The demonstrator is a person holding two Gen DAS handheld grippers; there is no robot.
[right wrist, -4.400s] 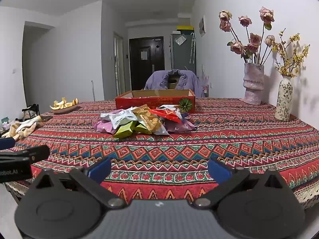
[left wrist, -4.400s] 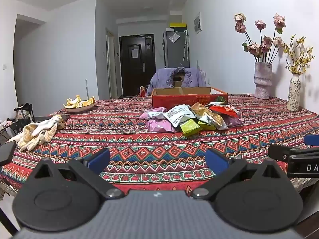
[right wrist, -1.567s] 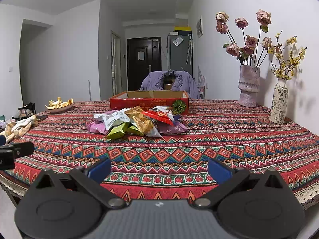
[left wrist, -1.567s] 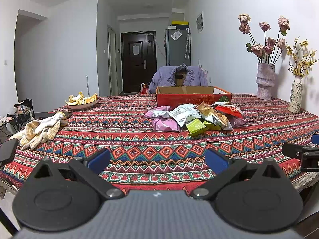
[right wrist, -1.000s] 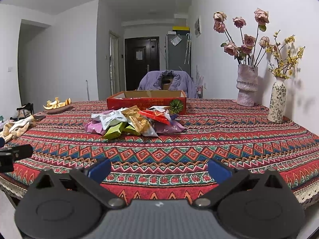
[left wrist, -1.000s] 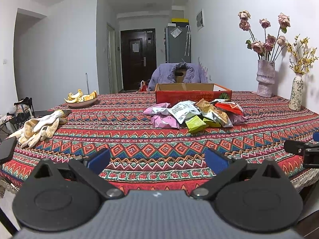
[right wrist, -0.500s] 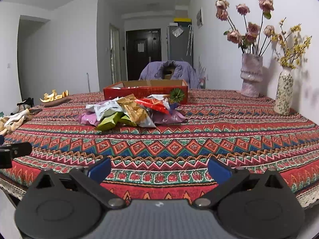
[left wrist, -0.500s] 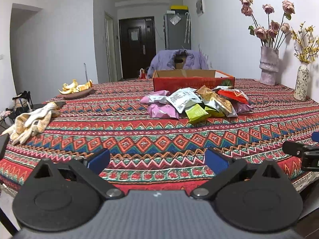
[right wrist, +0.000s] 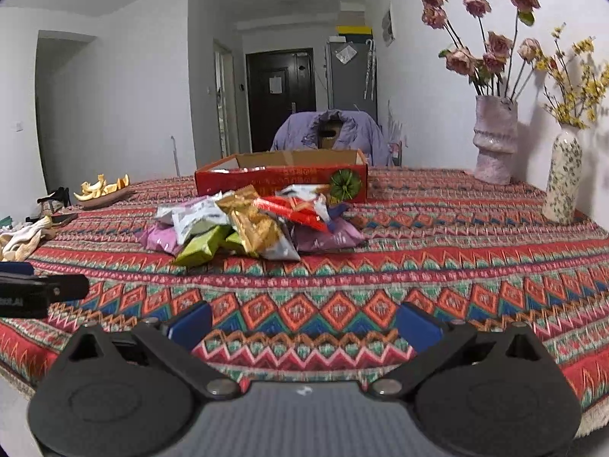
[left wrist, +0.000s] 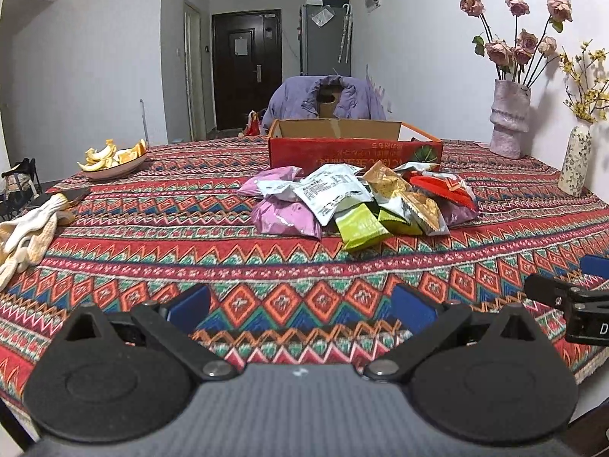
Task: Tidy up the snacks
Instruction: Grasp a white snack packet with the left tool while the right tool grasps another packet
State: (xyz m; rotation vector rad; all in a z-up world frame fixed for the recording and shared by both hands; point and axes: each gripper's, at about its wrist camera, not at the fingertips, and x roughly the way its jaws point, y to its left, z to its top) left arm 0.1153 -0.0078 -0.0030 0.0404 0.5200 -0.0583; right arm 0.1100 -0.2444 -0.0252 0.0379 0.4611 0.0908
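Observation:
A heap of snack packets (left wrist: 354, 205) (right wrist: 247, 224) in pink, white, green, gold, red and purple lies mid-table. Just behind it stands an open red cardboard box (left wrist: 354, 148) (right wrist: 281, 179). My left gripper (left wrist: 300, 308) is open above the near edge of the patterned tablecloth (left wrist: 171, 236), well short of the heap, with nothing between its blue pads. My right gripper (right wrist: 304, 321) is likewise open and holds nothing, over the near cloth (right wrist: 456, 266). Each gripper shows at the edge of the other's view: the right gripper (left wrist: 571, 304) and the left gripper (right wrist: 34, 293).
A dish of orange peel (left wrist: 114, 156) and cream work gloves (left wrist: 26, 228) lie at the left. Two flower vases (left wrist: 510, 129) (left wrist: 574, 167) stand by the right wall. A chair draped with a purple jacket (left wrist: 327, 99) sits behind the box.
Both grippers have moved forward over the table edge and closer to the snack heap, which now looms larger. Both have stayed open.

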